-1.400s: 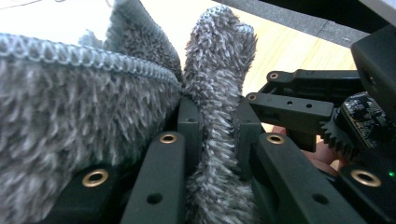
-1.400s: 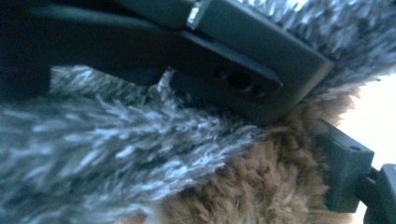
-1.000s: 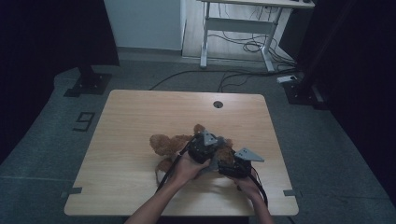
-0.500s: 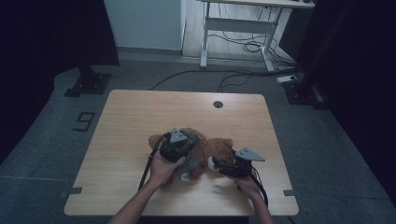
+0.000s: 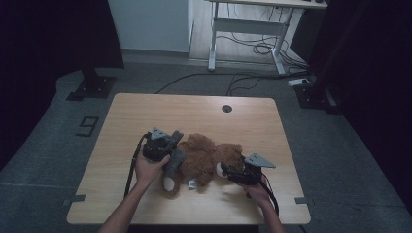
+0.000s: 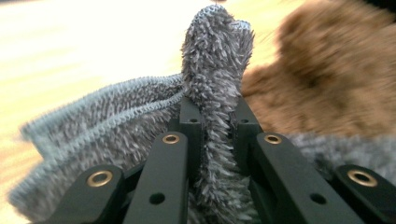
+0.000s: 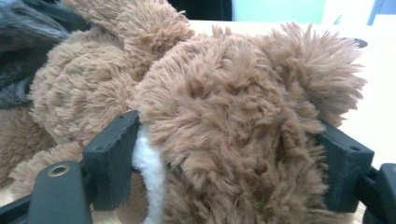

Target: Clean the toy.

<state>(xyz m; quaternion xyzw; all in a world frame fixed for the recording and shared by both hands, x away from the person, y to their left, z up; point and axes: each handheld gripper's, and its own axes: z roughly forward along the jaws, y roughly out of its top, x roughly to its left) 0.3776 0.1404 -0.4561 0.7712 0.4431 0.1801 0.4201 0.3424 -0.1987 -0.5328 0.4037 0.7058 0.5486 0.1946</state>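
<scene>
On the table (image 5: pixel 204 109), left gripper (image 5: pixel 171 145) jaws clamp grey cloth (image 6: pixel 217 70); right gripper (image 5: pixel 228 172) jaws grip teddy bear's (image 5: pixel 204 158) head.

Saw a brown plush teddy bear (image 5: pixel 209 158) with a white patch at the muzzle (image 7: pixel 148 179) and a pale sole on one foot (image 5: pixel 168 184). Noticed a fuzzy grey cloth (image 6: pixel 140 121) with a lighter stitched edge. Found both grippers, left (image 5: pixel 171 143) and right (image 5: pixel 224 171), black with brass-coloured rivets, on a light wooden table (image 5: pixel 194 109).
</scene>
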